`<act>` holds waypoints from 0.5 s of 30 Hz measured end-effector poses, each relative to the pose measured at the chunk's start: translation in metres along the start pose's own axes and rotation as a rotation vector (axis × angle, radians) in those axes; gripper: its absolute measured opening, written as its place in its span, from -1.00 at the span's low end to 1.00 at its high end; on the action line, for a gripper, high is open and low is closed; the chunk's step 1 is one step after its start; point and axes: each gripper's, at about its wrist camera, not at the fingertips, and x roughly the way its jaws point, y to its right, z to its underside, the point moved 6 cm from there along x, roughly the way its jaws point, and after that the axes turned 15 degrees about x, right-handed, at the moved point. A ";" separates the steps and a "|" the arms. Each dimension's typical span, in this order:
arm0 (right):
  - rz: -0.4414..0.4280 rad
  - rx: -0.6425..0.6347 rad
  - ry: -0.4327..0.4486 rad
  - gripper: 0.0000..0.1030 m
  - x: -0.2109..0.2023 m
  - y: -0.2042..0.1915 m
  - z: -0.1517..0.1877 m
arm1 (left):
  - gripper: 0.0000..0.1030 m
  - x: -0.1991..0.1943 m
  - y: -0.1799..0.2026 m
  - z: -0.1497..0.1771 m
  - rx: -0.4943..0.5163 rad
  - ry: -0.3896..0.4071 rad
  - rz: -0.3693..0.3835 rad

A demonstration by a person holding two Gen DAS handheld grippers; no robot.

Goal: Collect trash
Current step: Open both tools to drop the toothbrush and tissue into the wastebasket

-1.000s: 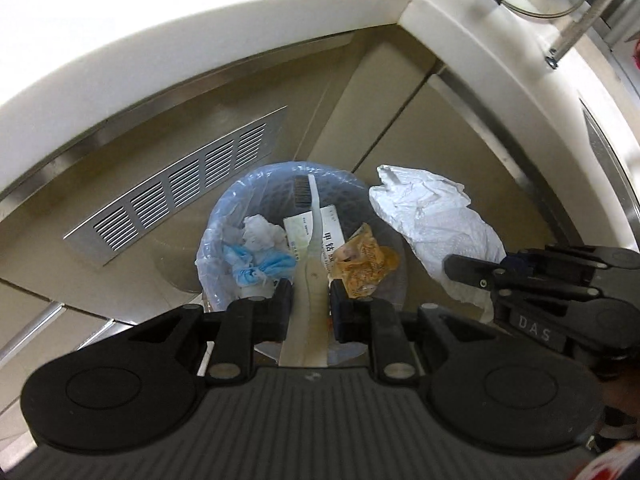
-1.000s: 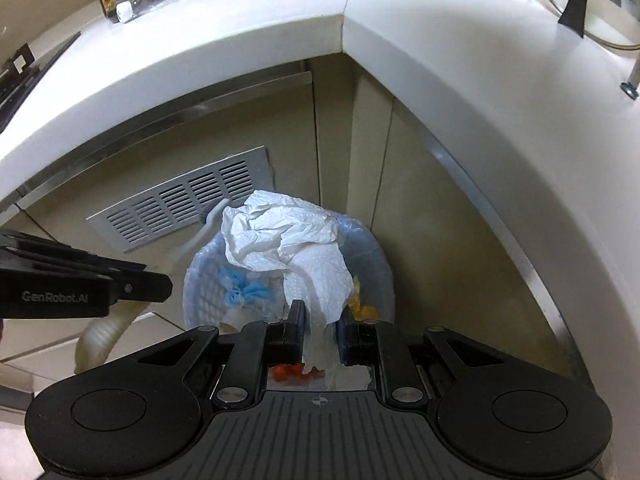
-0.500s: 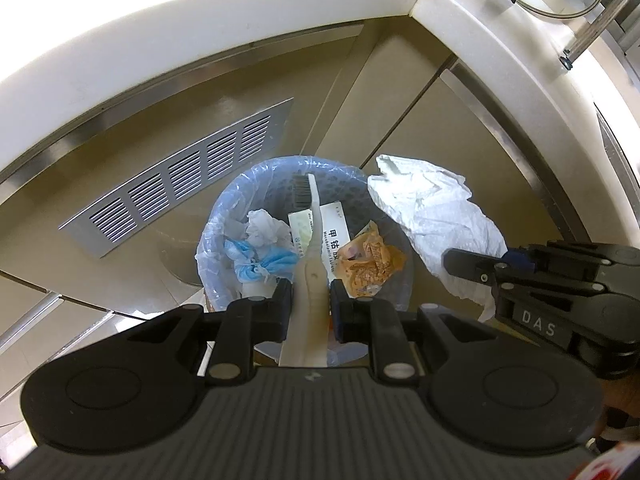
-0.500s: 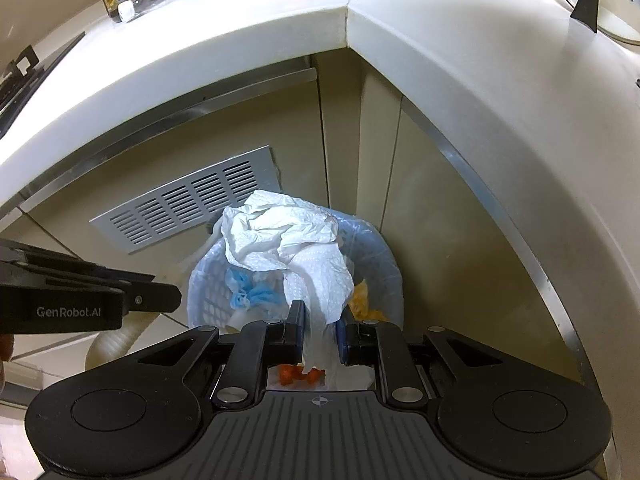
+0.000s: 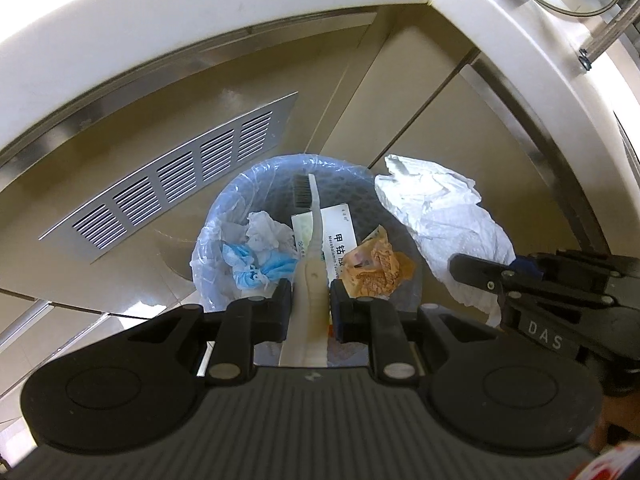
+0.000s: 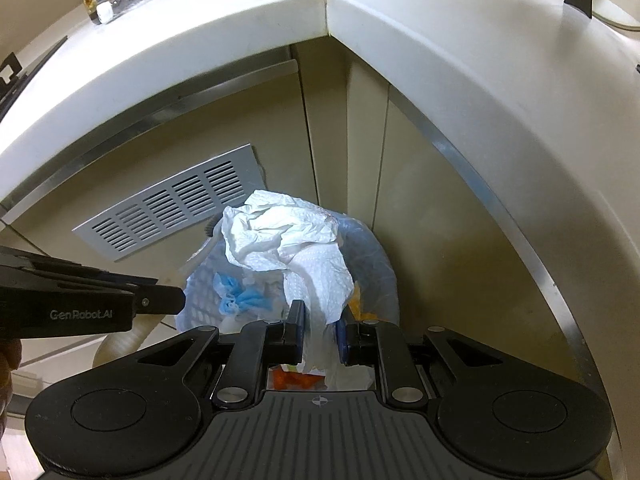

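Release stage over the lined bin (image 5: 224, 216). The left gripper (image 5: 310, 300) clamps a toothbrush (image 5: 312, 248) above the bin's mouth; the right gripper (image 6: 320, 326) pinches a crumpled paper towel (image 6: 288, 240) beside it. Next, probably, both open so the items drop inside. Compared with a second ago, both grippers hang slightly nearer the bin.

You held a cream toothbrush (image 5: 310, 276) and a crumpled white paper towel (image 6: 296, 248) above the bag-lined, part-filled trash bin (image 5: 224, 220).
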 end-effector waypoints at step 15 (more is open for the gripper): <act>0.018 0.043 -0.016 -0.68 0.012 0.009 0.000 | -0.13 0.022 -0.003 -0.009 0.020 0.004 -0.004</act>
